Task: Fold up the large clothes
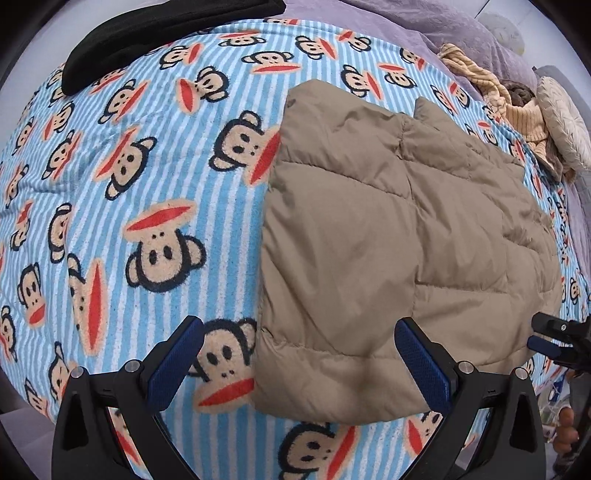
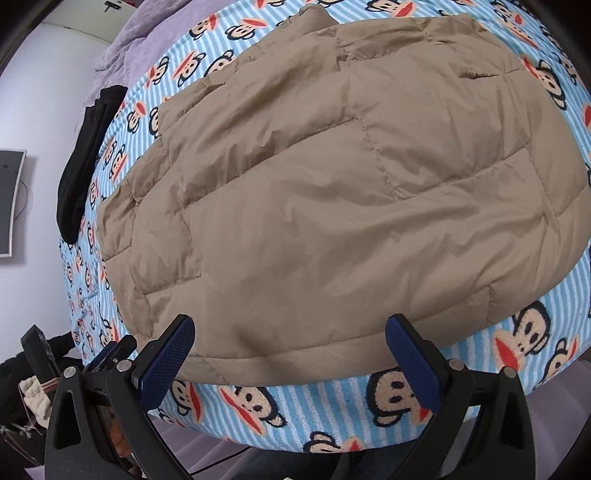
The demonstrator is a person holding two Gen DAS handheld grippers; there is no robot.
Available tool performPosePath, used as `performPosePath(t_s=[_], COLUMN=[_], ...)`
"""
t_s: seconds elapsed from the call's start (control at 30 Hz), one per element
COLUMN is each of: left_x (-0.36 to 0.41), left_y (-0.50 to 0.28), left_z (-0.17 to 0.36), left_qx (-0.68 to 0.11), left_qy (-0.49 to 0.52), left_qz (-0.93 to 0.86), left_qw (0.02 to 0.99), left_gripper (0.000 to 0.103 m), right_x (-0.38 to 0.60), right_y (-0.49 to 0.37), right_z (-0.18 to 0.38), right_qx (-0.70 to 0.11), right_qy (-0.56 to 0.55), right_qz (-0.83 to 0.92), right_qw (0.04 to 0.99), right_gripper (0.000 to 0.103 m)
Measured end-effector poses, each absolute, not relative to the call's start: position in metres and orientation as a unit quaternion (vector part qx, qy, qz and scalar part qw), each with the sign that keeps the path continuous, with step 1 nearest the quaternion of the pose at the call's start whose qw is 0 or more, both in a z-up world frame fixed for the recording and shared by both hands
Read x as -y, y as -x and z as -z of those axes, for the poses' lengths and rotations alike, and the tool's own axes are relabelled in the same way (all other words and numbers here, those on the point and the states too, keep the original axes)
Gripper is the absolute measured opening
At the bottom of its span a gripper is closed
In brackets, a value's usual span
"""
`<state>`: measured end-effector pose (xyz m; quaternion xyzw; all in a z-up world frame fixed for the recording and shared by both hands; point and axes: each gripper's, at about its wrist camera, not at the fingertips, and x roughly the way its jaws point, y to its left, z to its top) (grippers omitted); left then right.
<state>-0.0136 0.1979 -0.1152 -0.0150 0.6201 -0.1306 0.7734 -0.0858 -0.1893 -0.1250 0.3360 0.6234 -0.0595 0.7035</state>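
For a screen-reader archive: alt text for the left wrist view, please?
A tan quilted jacket lies folded on a blue-striped monkey-print blanket, the open left claw at its near corner. A black garment lies beyond.

Left of the tan quilted jacket (image 1: 399,236) the striped monkey-print blanket (image 1: 110,221) lies bare over a wide stretch, giving open room for a claw right up to the jacket's left edge, with only a folded black garment (image 1: 155,33) at the far left corner. The far right corner is crowded by a heap of yellow knitwear (image 1: 509,110) and a pale round cushion (image 1: 565,122) against purple bedding (image 1: 461,33). Along the near edge a narrow strip of blanket (image 2: 332,410) is free below the jacket's hem (image 2: 295,354), and the right claw (image 1: 554,339) hangs just beside the jacket's near right corner.
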Motion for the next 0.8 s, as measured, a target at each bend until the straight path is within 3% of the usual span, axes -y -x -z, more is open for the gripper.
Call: performPosePath(t_s=[0.37,0.8], left_x=[-0.219,-0.154], left_y=[-0.037,-0.070], left_z=[0.167,0.198], left_qx=[-0.665,-0.673], left_qy=[0.087,0.103], left_qz=[0.253,0.354], left_qw=[0.697,0.642], left_gripper=[0.103,0.103], right_x=[0.179,0.171], right_y=[0.082,0.077], right_z=[0.144,0.155], right_qx=[-0.645,-0.662], right_qy=[-0.323,-0.299], right_qz=[0.079,0.095], right_qw=[0.688,0.681], right_gripper=[0.103,0.103])
